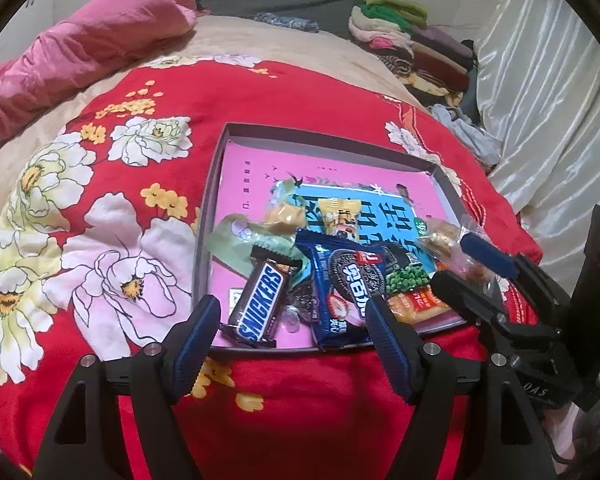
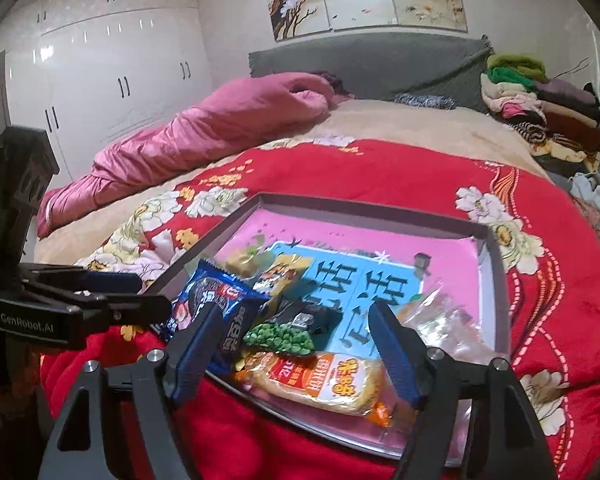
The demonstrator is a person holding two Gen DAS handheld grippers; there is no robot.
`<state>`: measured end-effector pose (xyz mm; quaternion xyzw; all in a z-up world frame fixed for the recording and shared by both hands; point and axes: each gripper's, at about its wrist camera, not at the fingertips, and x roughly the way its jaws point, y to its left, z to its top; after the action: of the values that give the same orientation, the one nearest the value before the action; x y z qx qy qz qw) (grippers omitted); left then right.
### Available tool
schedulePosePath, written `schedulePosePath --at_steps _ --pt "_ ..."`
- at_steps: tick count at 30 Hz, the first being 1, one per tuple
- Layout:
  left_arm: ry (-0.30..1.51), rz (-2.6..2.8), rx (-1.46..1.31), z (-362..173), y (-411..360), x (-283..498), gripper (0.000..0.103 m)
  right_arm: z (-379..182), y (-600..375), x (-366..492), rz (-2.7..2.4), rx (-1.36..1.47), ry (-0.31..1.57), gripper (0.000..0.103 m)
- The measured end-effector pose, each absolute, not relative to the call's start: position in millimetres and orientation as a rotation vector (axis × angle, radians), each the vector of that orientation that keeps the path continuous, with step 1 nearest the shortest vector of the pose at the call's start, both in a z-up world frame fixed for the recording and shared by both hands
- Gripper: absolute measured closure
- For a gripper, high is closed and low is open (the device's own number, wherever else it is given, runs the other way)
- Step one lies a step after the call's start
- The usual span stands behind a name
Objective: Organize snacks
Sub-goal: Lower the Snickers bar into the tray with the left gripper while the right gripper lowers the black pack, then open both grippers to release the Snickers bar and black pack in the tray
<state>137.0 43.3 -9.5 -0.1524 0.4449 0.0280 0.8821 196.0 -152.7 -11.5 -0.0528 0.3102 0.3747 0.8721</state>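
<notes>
— What's around you?

— A bedroom. White wardrobes (image 2: 112, 76) line the far wall, with a grey headboard (image 2: 364, 64) under painted flower panels. I'm over a bed whose red floral blanket (image 1: 120, 184) covers most of it, a pink quilt (image 1: 80, 52) bunched along one side and folded clothes (image 1: 416, 48) stacked by the headboard.

— And the snacks?

— All in a shallow box tray (image 1: 324, 136) lying flat on the blanket, its floor pink with a blue panel of large Chinese characters. The snacks are heaped at its near end.

— Any labels you can read?

— A brown bar says SNICKERS (image 1: 260, 304). Beside it, touching, a blue cookie packet (image 1: 340, 288) shows a dark sandwich biscuit and Chinese writing. A black packet of green peas (image 2: 288, 330) lies partly under the others. In front of my right fingers sits an orange rice cracker pack (image 2: 324, 380) with yellow Chinese characters. The small yellow candies and the pale green wrapper I can't read.

— Your fingers?

— My left gripper (image 1: 296, 344) hangs at the tray's near edge, fingers spread wide, nothing between them. My right gripper (image 2: 296, 348) is spread wide too, above the cracker pack, gripping nothing. A clear crinkly bag (image 2: 444, 316) by the right finger is too glary to make out.
</notes>
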Motion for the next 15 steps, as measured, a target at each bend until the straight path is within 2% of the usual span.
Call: schedulePosePath --at_steps 4,11,15 --pt "0.921 0.060 -0.312 -7.5 40.0 136.2 0.026 -5.4 -158.1 194.2 0.760 -0.103 0.617 0.020" --pt "0.914 0.059 -0.307 -5.3 36.2 134.7 0.024 1.6 -164.5 189.6 0.722 -0.101 0.582 0.016" --pt "0.914 0.061 -0.311 -5.6 35.3 134.1 0.024 4.4 -167.4 185.4 0.710 -0.105 0.565 0.008"
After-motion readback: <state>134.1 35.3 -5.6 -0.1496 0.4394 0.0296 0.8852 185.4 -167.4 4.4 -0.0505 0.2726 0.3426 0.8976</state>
